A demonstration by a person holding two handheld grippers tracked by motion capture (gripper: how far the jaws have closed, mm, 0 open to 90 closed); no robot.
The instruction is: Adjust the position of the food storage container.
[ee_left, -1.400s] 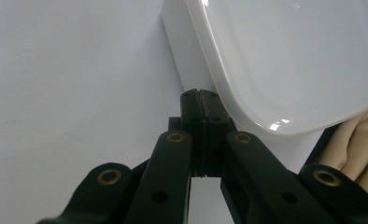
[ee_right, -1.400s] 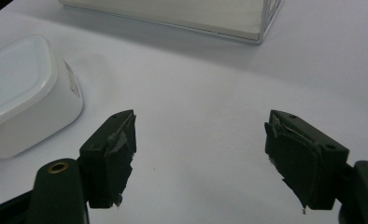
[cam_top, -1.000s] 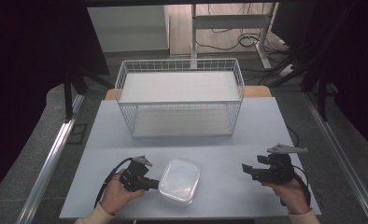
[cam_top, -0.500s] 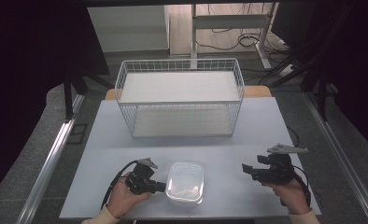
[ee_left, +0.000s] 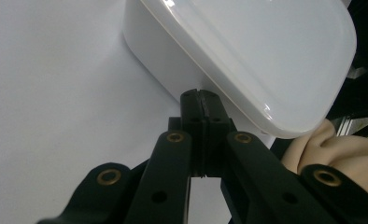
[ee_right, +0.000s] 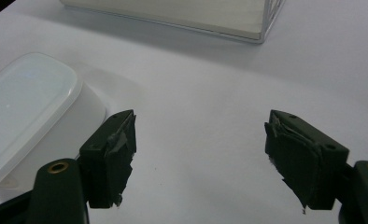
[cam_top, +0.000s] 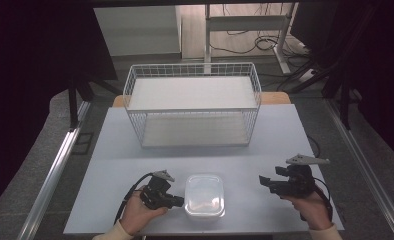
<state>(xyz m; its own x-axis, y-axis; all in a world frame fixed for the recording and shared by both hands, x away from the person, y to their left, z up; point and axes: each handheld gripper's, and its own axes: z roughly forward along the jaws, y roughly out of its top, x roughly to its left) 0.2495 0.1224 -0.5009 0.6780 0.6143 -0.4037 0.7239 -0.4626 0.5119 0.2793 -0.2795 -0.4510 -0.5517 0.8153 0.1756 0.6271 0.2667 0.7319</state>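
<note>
Sitting near the bench's (cam_top: 135, 140) front edge, the lidded container (cam_top: 204, 195) has the left tongs (ee_left: 201, 100) pressed together against its side wall; right tongs (ee_right: 201, 158) gape empty, its far side hidden.

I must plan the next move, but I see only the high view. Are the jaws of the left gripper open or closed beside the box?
Observer: The left gripper is shut, its tips against the side wall of the box, just under the lid rim.
Operator: Is anything caught between those jaws?
Observer: No, the left gripper view shows the two jaws meeting with nothing between them.
Operator: And the right gripper?
Observer: The right gripper is open wide, with bare table between its jaws; the box lies off to one side of it, not touched.
</note>
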